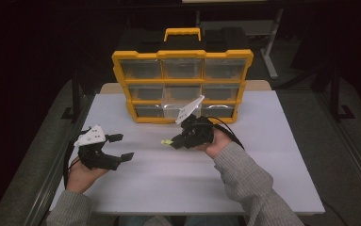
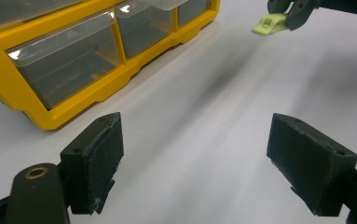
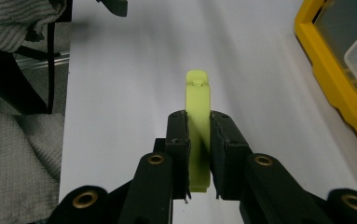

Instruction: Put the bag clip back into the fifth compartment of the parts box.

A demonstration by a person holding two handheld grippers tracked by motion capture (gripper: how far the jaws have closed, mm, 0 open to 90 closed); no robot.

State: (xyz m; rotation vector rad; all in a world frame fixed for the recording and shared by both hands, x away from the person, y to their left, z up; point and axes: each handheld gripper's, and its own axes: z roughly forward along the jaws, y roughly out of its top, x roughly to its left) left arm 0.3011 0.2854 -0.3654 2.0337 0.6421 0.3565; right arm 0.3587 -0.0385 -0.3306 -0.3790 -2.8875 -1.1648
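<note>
White table [image 1: 272, 155]: one yellow nine-drawer organizer [image 1: 183, 87]; right tongs [image 3: 198, 140] clamp one green clip [image 3: 198, 116]; left tongs [image 2: 195, 158] wide.

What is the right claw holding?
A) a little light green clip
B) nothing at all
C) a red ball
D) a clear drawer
A: in the right gripper view, the right claw is pinched shut on a little light green clip, held above the white table.
</note>
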